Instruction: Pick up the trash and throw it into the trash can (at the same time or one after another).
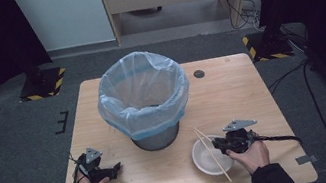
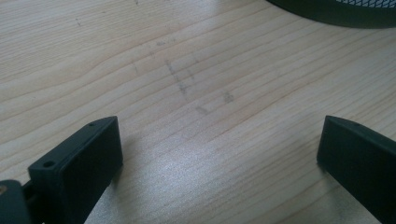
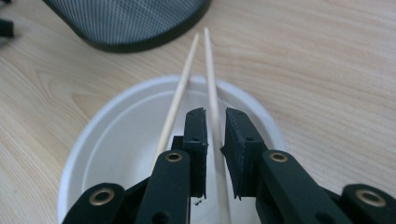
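Two wooden chopsticks (image 1: 212, 154) lie across a white paper bowl (image 1: 197, 162) at the table's front right. In the right gripper view one chopstick (image 3: 210, 70) runs through the narrow gap between my right gripper's (image 3: 215, 114) jaws, and the pads do not seem to press on it. The other chopstick (image 3: 179, 91) lies just left of the jaws, over the bowl (image 3: 121, 140). My right gripper (image 1: 218, 144) hovers low above the bowl's right side. My left gripper (image 1: 116, 168) rests at the front left, and its jaws (image 2: 218, 126) stand wide open over bare wood.
A mesh waste bin (image 1: 144, 95) lined with a pale blue bag stands mid-table, just behind the bowl; its dark base shows in both gripper views (image 2: 336, 11) (image 3: 130, 23). The wooden table (image 1: 231, 89) has bare room at the right and back. A dark round disc (image 1: 199, 73) lies near the back.
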A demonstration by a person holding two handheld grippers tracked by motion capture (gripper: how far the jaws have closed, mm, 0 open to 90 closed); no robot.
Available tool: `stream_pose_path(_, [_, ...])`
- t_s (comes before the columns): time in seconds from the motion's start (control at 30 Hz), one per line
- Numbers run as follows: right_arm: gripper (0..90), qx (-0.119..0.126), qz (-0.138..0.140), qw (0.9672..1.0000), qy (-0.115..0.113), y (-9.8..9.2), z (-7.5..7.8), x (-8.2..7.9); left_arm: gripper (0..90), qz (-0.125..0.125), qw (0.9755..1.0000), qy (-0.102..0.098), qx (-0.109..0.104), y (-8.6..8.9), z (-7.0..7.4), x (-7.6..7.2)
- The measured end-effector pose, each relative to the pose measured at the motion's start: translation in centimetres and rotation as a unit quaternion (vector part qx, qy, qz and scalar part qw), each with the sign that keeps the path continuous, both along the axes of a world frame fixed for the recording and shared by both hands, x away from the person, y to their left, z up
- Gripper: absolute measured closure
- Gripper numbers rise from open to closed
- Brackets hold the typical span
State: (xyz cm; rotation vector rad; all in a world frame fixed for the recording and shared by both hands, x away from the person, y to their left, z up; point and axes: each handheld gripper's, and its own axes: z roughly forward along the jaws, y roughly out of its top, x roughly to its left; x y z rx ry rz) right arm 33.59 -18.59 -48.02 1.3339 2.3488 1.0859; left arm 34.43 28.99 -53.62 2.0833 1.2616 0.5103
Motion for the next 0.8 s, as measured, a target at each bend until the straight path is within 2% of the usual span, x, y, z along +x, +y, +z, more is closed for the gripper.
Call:
stream_pose_path(0.57, [84.9,-0.026,0.004,0.9994,0.022,0.20,-0.38,0.38,0.0,0.000,1.0000,0.000,0.000,0.00,0.00,0.00])
stream_pose_path(0.8, [86.1,-0.019,-0.002,0.9995,0.024,0.05,-0.02,0.48,0.0,0.000,1.0000,0.000,0.000,0.00,0.00,0.00])
